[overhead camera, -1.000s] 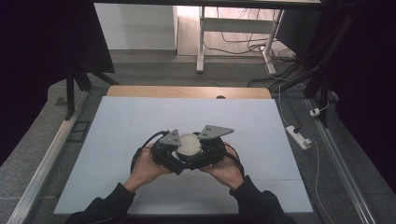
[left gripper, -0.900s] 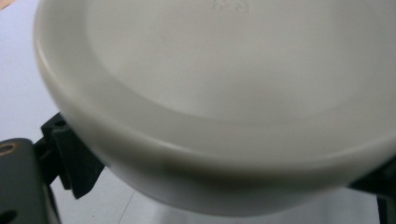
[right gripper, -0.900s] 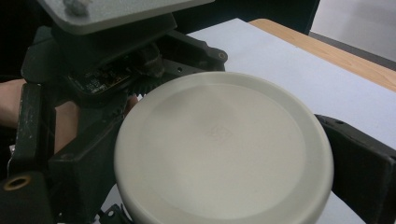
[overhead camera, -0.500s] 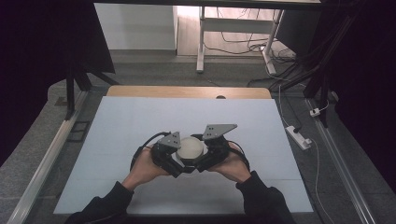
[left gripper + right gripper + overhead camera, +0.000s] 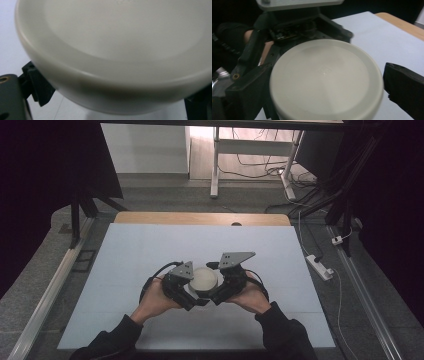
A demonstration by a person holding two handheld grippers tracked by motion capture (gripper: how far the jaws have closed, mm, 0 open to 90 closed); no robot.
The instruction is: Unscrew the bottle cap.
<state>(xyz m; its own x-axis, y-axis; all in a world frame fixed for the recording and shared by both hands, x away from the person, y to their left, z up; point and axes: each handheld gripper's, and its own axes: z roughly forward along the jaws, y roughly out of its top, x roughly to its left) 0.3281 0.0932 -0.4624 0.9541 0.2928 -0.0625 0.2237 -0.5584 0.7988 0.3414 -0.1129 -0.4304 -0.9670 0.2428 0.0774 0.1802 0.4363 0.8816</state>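
the round cream-white plastic lid point(image 5: 325, 80) looks smooth with a soft satin sheen, not really glossy. the black plastic jaws around it are matt and a bit grainy. grey three-cornered metal plate point(image 5: 236, 259) looks flat and dull. the pale blue-white table cover point(image 5: 150, 250) is matt, over a light wooden tabletop edge point(image 5: 200, 218).

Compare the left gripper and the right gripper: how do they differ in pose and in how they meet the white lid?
The left gripper has the lid between its jaws, rim against a jaw; the right gripper has a gap between lid and one jaw. The left's grey plate sits lower and looks smaller in the high view; the right's is raised higher. Both meet at the lid from opposite sides above the table.
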